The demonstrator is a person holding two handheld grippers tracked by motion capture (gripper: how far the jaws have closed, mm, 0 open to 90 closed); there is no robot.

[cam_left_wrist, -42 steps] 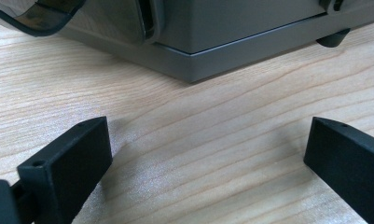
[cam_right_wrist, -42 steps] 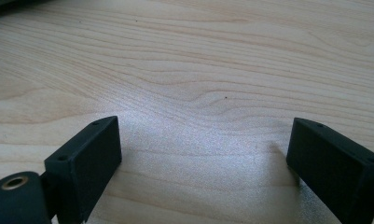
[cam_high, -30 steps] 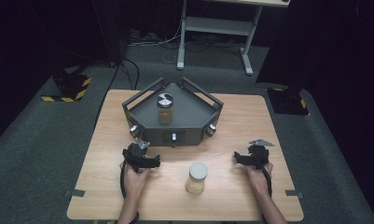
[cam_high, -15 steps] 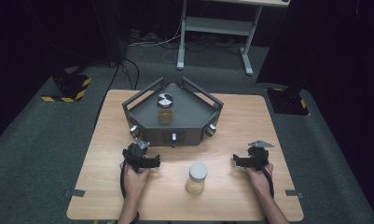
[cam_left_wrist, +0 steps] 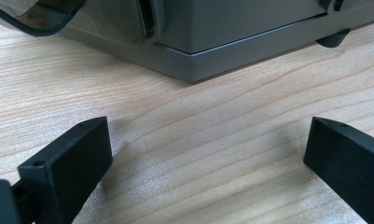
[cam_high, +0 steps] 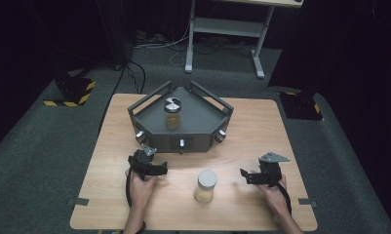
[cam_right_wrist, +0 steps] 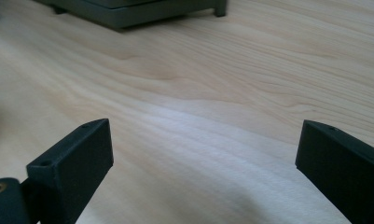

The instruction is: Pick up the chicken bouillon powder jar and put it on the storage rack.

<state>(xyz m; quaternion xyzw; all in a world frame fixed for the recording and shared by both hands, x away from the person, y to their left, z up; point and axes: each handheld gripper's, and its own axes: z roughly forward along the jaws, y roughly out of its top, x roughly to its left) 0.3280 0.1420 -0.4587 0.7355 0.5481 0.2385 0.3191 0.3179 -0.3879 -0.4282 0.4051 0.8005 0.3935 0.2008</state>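
A glass jar (cam_high: 205, 185) with a pale lid and amber contents stands on the wooden table (cam_high: 261, 126), near its front edge. My left gripper (cam_high: 153, 165) rests to the jar's left, open, with bare wood between its jaws (cam_left_wrist: 208, 144). To the jar's right is my right gripper (cam_high: 251, 175). Its jaws have just been opening and stand open over bare wood (cam_right_wrist: 203, 140). A second jar (cam_high: 172, 115) with a silver lid stands inside the grey angular tray (cam_high: 203, 122) at the table's middle back.
The tray's front wall has small knobs (cam_high: 182, 143) and lies close ahead of the left gripper (cam_left_wrist: 231, 37). Beyond the table are a white stand (cam_high: 222, 29) and black-and-yellow striped floor blocks (cam_high: 71, 92). Dark carpet surrounds the table.
My right gripper has shifted a little toward the table's near edge. The left gripper and both jars have stayed put.
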